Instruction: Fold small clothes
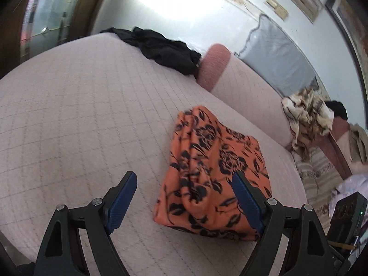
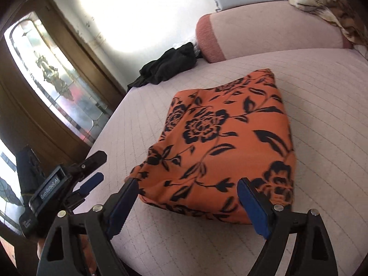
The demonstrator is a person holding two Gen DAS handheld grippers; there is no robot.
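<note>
Lying folded on the pink quilted bed (image 1: 80,115), the orange flowered cloth (image 2: 225,138) is being kept near its front edge. The right hand-held gripper (image 2: 187,195) is being held wide apart just before the cloth, gripping nothing. The left hand-held gripper (image 1: 184,191) is also being held wide, beside the cloth
</note>
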